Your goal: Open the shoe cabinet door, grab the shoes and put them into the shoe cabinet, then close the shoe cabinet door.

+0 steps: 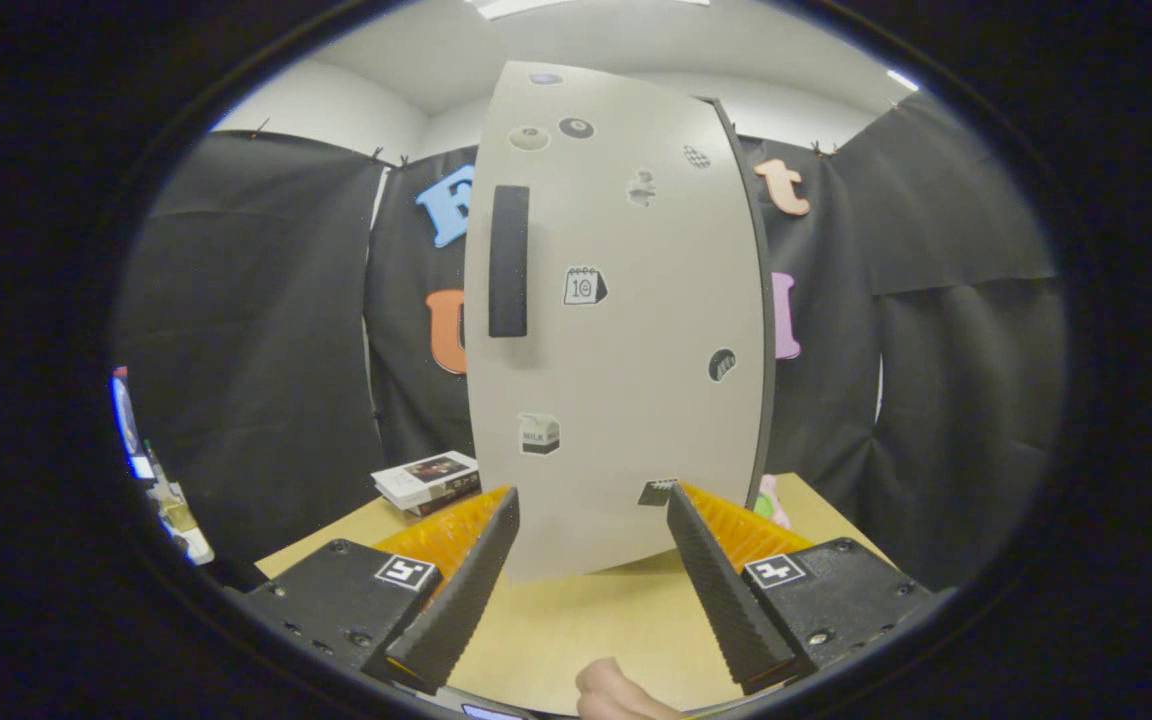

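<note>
The shoe cabinet [626, 420] stands upright on the wooden table [576, 620], just ahead of my fingers. Its pale grey door faces me and is closed, with several small stickers on it. A dark vertical handle [509, 262] sits near the door's left edge, well above my fingertips. My gripper [591, 505] is open, with its two fingers spread wide and nothing between them. The fingertips reach the level of the cabinet's lower part without touching it. A pink and green object [769, 503] peeks out to the right of the cabinet base, behind the right finger; I cannot tell if it is a shoe.
A small stack of books [428, 481] lies on the table left of the cabinet. A person's fingertip [616, 692] shows at the table's near edge. Some clutter [161, 490] sits off to the far left. Black cloth walls close in the booth behind.
</note>
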`<move>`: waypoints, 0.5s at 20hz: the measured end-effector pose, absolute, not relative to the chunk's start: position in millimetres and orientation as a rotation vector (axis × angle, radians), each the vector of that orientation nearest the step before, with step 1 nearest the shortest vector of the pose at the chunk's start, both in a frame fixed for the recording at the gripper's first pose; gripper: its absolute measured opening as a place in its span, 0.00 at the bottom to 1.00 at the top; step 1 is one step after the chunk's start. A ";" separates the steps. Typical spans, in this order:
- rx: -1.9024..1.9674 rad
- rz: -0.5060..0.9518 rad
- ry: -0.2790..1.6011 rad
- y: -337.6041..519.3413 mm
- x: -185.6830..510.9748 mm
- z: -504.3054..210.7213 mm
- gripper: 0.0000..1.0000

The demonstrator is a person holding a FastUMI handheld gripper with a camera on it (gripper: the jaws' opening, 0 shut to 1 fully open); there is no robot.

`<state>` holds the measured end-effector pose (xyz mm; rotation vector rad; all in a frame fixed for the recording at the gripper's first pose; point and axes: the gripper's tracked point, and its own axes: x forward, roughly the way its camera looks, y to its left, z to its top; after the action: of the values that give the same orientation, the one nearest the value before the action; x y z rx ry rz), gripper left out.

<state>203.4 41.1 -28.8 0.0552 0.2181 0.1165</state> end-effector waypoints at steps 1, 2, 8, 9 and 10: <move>0.058 0.113 0.212 39.1 200.9 -24.4 0.98; 0.059 0.112 0.205 38.6 199.0 -20.9 0.98; 0.038 0.149 0.124 38.0 190.6 13.7 0.98; 0.047 0.151 0.108 36.6 187.8 20.4 0.97; 0.051 0.157 0.096 36.1 184.4 26.7 0.97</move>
<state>184.4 36.1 26.7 0.0515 0.0959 0.1568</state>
